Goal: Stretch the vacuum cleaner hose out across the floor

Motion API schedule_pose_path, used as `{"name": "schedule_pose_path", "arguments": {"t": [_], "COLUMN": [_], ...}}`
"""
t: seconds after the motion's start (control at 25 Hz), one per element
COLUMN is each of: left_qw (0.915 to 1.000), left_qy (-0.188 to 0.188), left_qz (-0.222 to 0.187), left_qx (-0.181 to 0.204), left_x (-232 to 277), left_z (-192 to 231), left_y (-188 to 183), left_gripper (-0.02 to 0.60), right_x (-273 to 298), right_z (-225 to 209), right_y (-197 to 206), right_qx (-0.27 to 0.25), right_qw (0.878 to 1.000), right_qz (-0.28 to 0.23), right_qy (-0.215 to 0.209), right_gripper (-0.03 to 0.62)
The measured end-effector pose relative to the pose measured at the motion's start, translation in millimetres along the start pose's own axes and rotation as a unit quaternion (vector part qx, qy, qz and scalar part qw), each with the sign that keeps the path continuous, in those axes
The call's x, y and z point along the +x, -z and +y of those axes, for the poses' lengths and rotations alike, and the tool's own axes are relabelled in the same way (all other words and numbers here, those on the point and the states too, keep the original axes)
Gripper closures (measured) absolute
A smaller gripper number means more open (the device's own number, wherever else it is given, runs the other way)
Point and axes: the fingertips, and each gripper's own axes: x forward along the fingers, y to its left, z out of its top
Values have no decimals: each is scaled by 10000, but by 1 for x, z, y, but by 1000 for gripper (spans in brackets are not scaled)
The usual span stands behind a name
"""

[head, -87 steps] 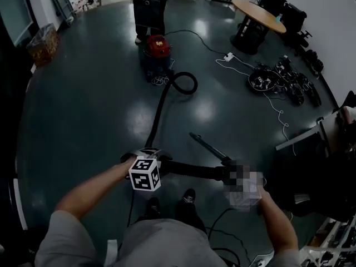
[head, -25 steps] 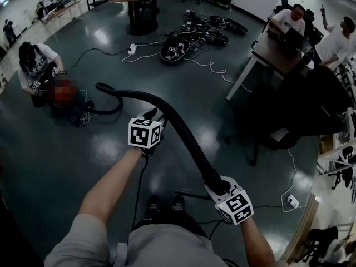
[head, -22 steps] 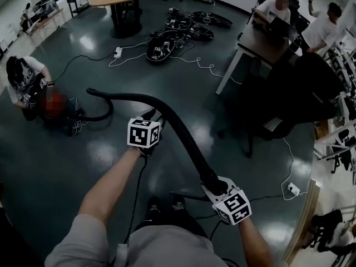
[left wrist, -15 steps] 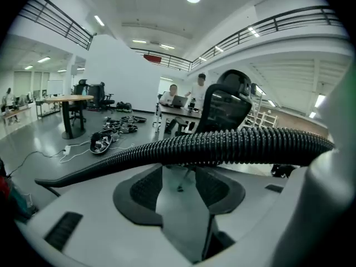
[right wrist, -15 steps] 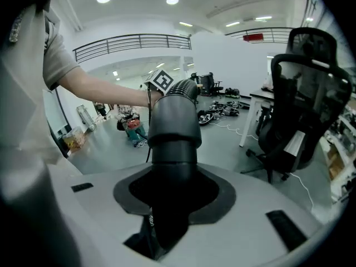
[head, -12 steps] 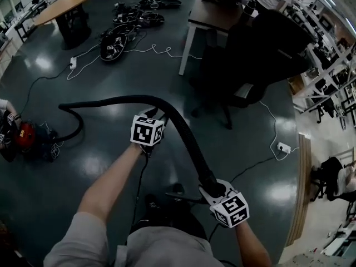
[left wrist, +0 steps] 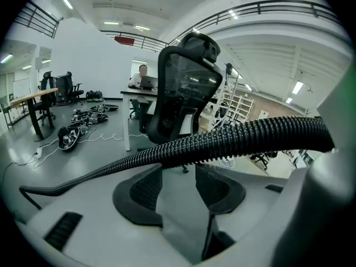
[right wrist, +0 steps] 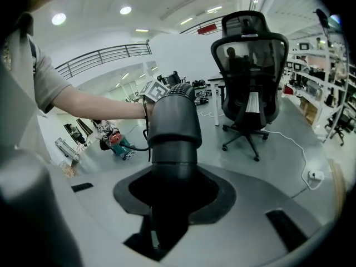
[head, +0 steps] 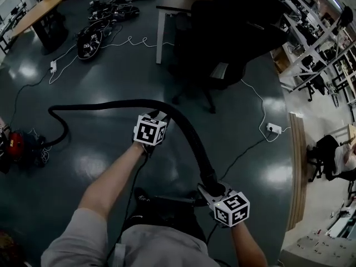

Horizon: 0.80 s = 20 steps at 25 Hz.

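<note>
Far left edge of the head view: the red vacuum cleaner (head: 14,146) sits on the dark shiny floor (head: 83,204), with a round wooden table (head: 39,13) way up behind it. The black ribbed hose (head: 111,104) comes off the machine, makes a tight bend just beside it, then runs right in one long arc. It's nowhere near straight, basically a big hump shape.

Next along is the left gripper (head: 157,115), out at the end of a bare forearm, right at the top of that hump. Its own view shows the jaws standing a fair way apart, floor visible in the gap. The hose lies crosswise over the tips rather than squeezed between the pads (left wrist: 146,189). So that one's open with nothing clamped. Can't tell whether the hose actually rests on it.

From there the hose drops down and to the right, straight into the right gripper (head: 210,189), low in the head view and close to the person's body. This one has a proper hold. In the right gripper view the jaws are closed in on the smooth dark cuff at the hose end, one on each side, with the cuff sticking up out of them.

Further right there's a black mesh office chair (head: 222,49) near a desk. Past that, a white power strip (head: 273,129) lies on the floor with its cord trailing off.
</note>
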Motion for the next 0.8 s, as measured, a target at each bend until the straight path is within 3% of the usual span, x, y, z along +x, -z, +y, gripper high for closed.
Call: {"name": "schedule_pose_path", "arguments": {"t": [0.32,0.56,0.8], "left_qw": [9986,9972,9968], "left_qy": [-395,-211,103], "left_qz": [356,713,726], "left_qx": [-21,115,322], "left_x": [62,93,132], "left_z": [-92,-138,-168], "left_y": [16,27,23], "left_gripper": [385,385,385], "right_x": [-61,-99,-114], "right_z": [-110,-168,-212], "right_y": [37,48,41], "right_qx": [130,241,581], "right_qw": [9997,9971,9920], "right_qz": [99,265,296], "right_qy": [169,669,1083], "right_gripper": [464,464,464]}}
